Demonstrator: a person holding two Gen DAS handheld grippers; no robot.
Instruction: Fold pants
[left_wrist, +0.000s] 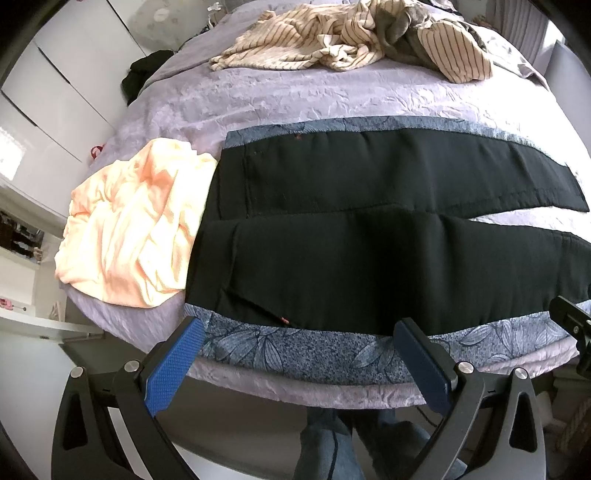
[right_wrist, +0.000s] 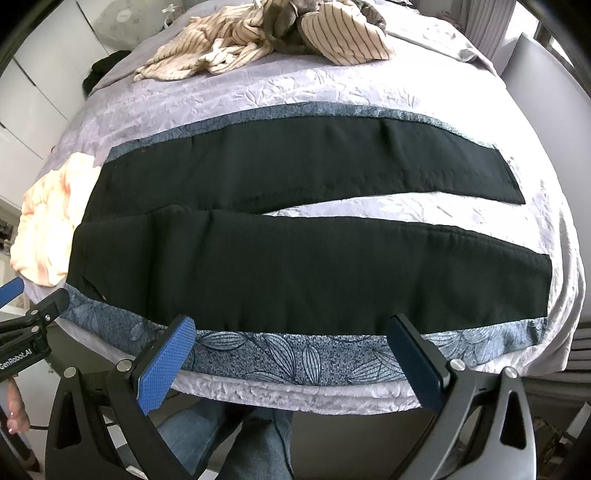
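Black pants (left_wrist: 362, 236) lie flat on a blue leaf-print cloth (left_wrist: 295, 350) on the bed, waist to the left, both legs spread apart to the right; they also show in the right wrist view (right_wrist: 295, 266). My left gripper (left_wrist: 299, 332) is open and empty, hovering just off the near edge of the bed by the waist end. My right gripper (right_wrist: 291, 328) is open and empty, hovering by the near leg's edge. The left gripper's body (right_wrist: 26, 332) shows at the left of the right wrist view.
A peach garment (left_wrist: 129, 229) lies crumpled left of the waist. Striped clothes (left_wrist: 332, 40) are piled at the far side of the lilac bedspread (left_wrist: 295, 99). White cabinets (left_wrist: 48, 122) stand to the left. The person's jeans-clad legs (left_wrist: 332, 443) are below the bed edge.
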